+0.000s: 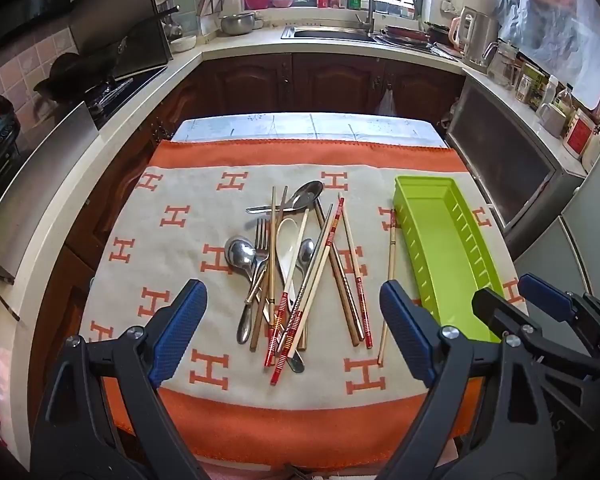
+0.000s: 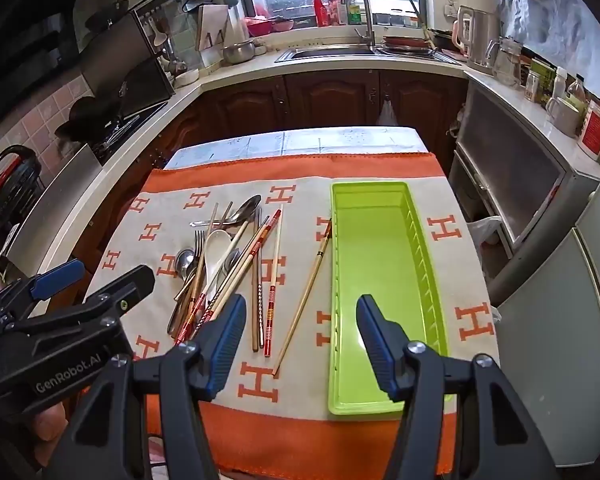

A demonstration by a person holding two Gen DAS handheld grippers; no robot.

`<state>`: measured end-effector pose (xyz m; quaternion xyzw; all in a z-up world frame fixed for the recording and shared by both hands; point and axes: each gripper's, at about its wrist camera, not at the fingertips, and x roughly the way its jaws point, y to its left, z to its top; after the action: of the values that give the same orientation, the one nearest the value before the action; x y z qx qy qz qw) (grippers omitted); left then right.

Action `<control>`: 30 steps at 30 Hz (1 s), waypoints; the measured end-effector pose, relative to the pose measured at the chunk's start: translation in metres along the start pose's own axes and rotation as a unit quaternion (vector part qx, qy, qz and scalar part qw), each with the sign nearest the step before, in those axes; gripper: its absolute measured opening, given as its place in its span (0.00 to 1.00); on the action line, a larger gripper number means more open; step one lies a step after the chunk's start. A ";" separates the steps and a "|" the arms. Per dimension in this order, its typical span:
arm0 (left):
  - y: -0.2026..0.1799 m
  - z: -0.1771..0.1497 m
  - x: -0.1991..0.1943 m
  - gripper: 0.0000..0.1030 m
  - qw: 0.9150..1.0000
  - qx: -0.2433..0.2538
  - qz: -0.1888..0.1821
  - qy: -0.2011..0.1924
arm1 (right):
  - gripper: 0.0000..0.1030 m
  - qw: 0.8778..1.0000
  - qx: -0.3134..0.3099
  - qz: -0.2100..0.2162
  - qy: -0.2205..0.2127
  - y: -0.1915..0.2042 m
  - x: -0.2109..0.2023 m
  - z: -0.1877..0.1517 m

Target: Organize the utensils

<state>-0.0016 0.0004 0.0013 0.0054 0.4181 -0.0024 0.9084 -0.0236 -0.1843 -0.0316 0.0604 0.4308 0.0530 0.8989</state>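
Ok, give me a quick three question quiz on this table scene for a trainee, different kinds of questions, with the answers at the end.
1. True or false: the green tray already holds some utensils.
2. Multiple choice: the lone chopstick apart from the pile lies A) inside the tray, B) on the cloth between the pile and the tray, C) on the counter by the sink.
3. Fill in: both the left gripper and the right gripper have their jaws ____.

Key
1. False, the tray is empty.
2. B
3. open, with nothing between them.
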 end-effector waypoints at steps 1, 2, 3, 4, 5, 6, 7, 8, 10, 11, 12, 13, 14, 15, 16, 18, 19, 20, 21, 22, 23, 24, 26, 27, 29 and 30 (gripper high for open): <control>0.000 0.000 -0.002 0.85 1.000 0.001 0.001 -0.003 | 0.56 1.000 0.003 0.000 0.001 -0.002 0.000 0.000; 0.000 -0.003 -0.003 0.85 1.000 0.001 0.002 -0.006 | 0.56 1.000 -0.004 0.000 -0.001 -0.001 0.000 -0.001; -0.003 -0.012 -0.009 0.85 1.000 0.003 0.004 -0.014 | 0.56 1.000 -0.003 -0.001 -0.001 -0.001 0.000 -0.001; -0.001 -0.005 -0.002 0.85 1.000 0.001 0.002 0.005 | 0.56 1.000 -0.002 -0.001 0.000 0.007 0.002 0.000; -0.002 -0.003 -0.001 0.85 1.000 0.005 0.004 0.008 | 0.56 1.000 -0.002 0.000 0.000 0.006 0.002 0.000; -0.005 -0.006 0.000 0.85 1.000 0.003 0.005 0.008 | 0.56 1.000 -0.004 0.005 0.001 0.000 0.003 -0.001; -0.006 -0.010 0.002 0.85 1.000 0.002 0.005 0.008 | 0.56 1.000 -0.004 0.006 0.001 0.002 0.002 -0.001; -0.007 -0.011 0.001 0.85 1.000 0.000 0.005 0.008 | 0.56 1.000 -0.005 0.005 0.000 0.003 0.001 -0.001; -0.006 -0.009 0.003 0.85 1.000 0.001 0.003 0.010 | 0.56 1.000 -0.006 0.005 -0.001 0.007 0.003 -0.005; -0.007 -0.010 0.002 0.85 1.000 0.000 0.002 0.010 | 0.56 1.000 -0.006 0.005 -0.001 0.007 0.003 -0.004; -0.006 -0.009 0.002 0.85 1.000 0.000 0.001 0.011 | 0.56 1.000 -0.005 0.005 -0.001 0.007 0.002 -0.005; -0.005 -0.007 0.002 0.85 1.000 0.000 0.000 0.012 | 0.56 1.000 -0.006 0.005 0.000 0.007 0.002 -0.003; -0.005 -0.006 0.002 0.85 1.000 0.000 0.000 0.012 | 0.56 1.000 -0.006 0.006 0.001 0.006 0.002 -0.002; -0.005 -0.007 0.001 0.85 1.000 0.001 0.000 0.012 | 0.56 1.000 -0.006 0.006 0.001 0.006 0.002 -0.002; -0.005 -0.005 0.001 0.85 1.000 0.001 -0.001 0.012 | 0.56 1.000 -0.006 0.006 0.001 0.006 0.002 -0.002; -0.004 -0.004 0.002 0.85 1.000 0.001 -0.001 0.013 | 0.56 1.000 -0.006 0.007 0.001 0.005 0.001 -0.001; -0.004 -0.003 0.001 0.85 1.000 0.001 -0.002 0.013 | 0.56 1.000 -0.006 0.007 0.001 0.005 0.001 -0.001; -0.004 -0.004 0.001 0.85 1.000 0.001 -0.002 0.013 | 0.56 1.000 -0.006 0.007 0.001 0.004 0.001 -0.001; -0.004 -0.005 0.004 0.85 1.000 0.002 -0.002 0.014 | 0.56 1.000 -0.006 0.008 0.001 0.003 0.001 -0.002; -0.004 -0.006 0.007 0.85 1.000 0.002 -0.002 0.014 | 0.56 1.000 -0.006 0.008 0.002 0.006 0.002 -0.002; -0.004 -0.006 0.007 0.85 1.000 0.002 -0.002 0.015 | 0.56 1.000 -0.006 0.008 0.002 0.007 0.003 -0.002; -0.004 -0.007 0.007 0.85 1.000 0.002 -0.003 0.016 | 0.56 1.000 -0.006 0.009 0.002 0.006 0.003 -0.003; -0.003 -0.007 0.006 0.85 1.000 0.000 -0.004 0.018 | 0.56 1.000 -0.007 0.009 0.002 0.007 0.002 -0.004; -0.003 -0.007 0.006 0.85 1.000 0.000 -0.004 0.018 | 0.56 1.000 -0.007 0.009 0.002 0.006 0.003 -0.004; -0.003 -0.008 0.007 0.85 1.000 0.000 -0.003 0.019 | 0.56 1.000 -0.007 0.009 0.002 0.006 0.003 -0.004; -0.003 -0.008 0.007 0.85 1.000 0.000 -0.004 0.019 | 0.56 1.000 -0.006 0.009 0.002 0.006 0.003 -0.004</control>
<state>-0.0033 -0.0024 -0.0095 0.0037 0.4355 -0.0054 0.9001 -0.0252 -0.1779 -0.0352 0.0586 0.4317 0.0640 0.8978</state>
